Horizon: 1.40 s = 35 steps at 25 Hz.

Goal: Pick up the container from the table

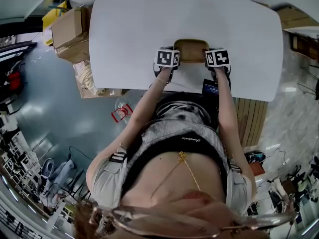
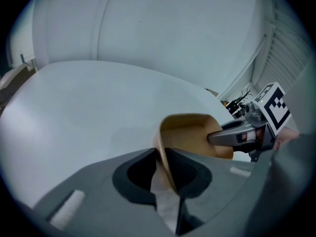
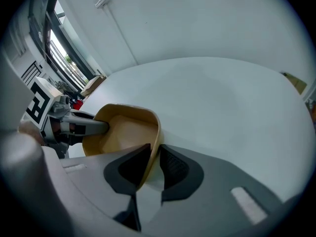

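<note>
Smooth, matt white worktop [image 1: 149, 29]. A tan container [image 1: 191, 48] with a smooth, faintly sheened, plastic-looking wall. Left claw [image 2: 165, 174] and right claw [image 3: 154, 169] are matt grey plastic, with dark ribbed pads [image 3: 173, 167].

Tan shallow container [image 1: 191, 50], upright, at near edge of white table [image 1: 129, 29]

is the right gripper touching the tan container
Touching. The right gripper view shows the right gripper with one jaw inside and one outside the wall of the tan container, both pressed against it.
</note>
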Each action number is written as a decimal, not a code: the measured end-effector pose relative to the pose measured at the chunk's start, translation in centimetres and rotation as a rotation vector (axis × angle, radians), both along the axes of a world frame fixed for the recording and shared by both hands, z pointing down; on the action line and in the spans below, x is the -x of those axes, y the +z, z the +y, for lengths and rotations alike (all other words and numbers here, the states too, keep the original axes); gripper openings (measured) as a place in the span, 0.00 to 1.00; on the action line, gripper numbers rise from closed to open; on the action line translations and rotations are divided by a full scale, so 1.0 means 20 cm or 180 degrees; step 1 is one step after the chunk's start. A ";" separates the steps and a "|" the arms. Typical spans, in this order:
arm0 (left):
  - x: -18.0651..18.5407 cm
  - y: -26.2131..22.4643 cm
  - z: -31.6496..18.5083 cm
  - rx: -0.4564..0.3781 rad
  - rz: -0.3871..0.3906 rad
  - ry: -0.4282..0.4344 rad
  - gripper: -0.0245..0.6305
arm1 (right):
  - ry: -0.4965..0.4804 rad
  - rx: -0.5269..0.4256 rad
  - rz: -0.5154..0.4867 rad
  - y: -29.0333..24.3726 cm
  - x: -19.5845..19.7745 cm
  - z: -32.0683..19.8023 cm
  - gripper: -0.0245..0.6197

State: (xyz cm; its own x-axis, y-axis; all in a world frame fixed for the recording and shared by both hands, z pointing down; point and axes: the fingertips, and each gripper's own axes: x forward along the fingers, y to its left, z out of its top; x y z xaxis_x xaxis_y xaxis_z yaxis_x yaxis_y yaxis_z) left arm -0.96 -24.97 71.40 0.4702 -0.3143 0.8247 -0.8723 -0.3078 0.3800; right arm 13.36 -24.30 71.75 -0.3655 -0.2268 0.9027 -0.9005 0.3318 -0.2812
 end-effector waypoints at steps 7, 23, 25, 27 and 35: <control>0.01 -0.02 0.03 0.0011 -0.0071 0.0003 0.12 | -0.0121 0.0028 0.0114 -0.01 0.01 0.02 0.17; 0.03 -0.25 0.02 -0.0141 0.0109 -0.0125 0.11 | -0.0201 -0.0161 0.0148 -0.22 0.01 0.00 0.15; 0.03 -0.29 0.01 -0.0179 0.0126 -0.0121 0.11 | -0.0209 -0.0188 0.0157 -0.26 0.01 0.00 0.15; 0.03 -0.33 0.01 -0.0218 0.0140 -0.0104 0.11 | -0.0211 -0.0208 0.0167 -0.29 0.01 0.00 0.15; 0.03 -0.49 0.01 -0.0339 0.0236 -0.0101 0.11 | -0.0164 -0.0229 0.0180 -0.43 0.01 0.01 0.15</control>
State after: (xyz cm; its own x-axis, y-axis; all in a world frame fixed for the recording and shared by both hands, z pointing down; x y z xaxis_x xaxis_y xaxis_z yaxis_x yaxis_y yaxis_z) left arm -1.50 -24.74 61.64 0.5172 -0.4139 0.7492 -0.8529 -0.3226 0.4106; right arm 13.09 -24.07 63.07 -0.3274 -0.2740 0.9043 -0.8955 0.3954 -0.2044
